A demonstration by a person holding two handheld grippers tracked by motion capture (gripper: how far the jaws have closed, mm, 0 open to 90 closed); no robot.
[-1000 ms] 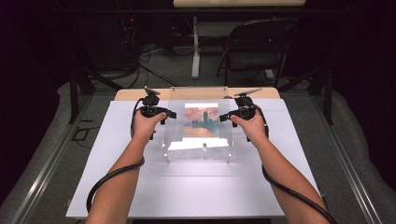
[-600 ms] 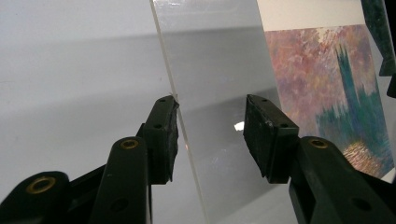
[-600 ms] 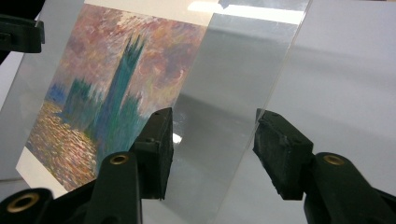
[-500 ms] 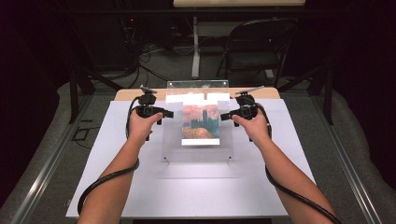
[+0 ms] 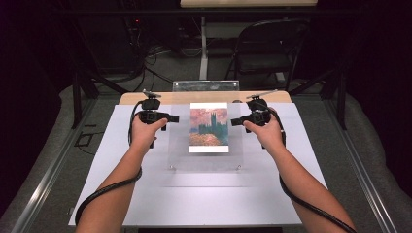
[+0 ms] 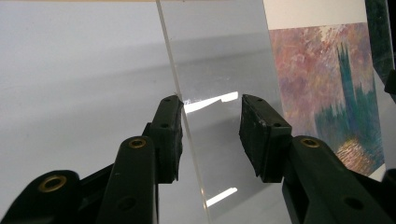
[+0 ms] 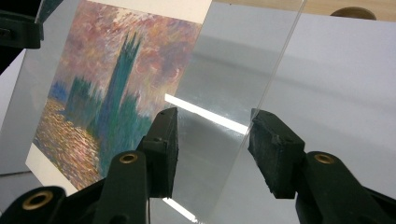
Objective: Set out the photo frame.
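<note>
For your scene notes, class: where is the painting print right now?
In the high view, the painting print lies mid-table under a clear acrylic sheet, between the left gripper and right gripper.

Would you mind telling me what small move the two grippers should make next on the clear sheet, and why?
Probably close both grippers on the sheet's side edges. The left gripper straddles the left edge of the clear acrylic sheet with open jaws, and the right gripper does the same at the right edge. Neither set of pads presses the sheet yet, and the painting print lies between them.
</note>
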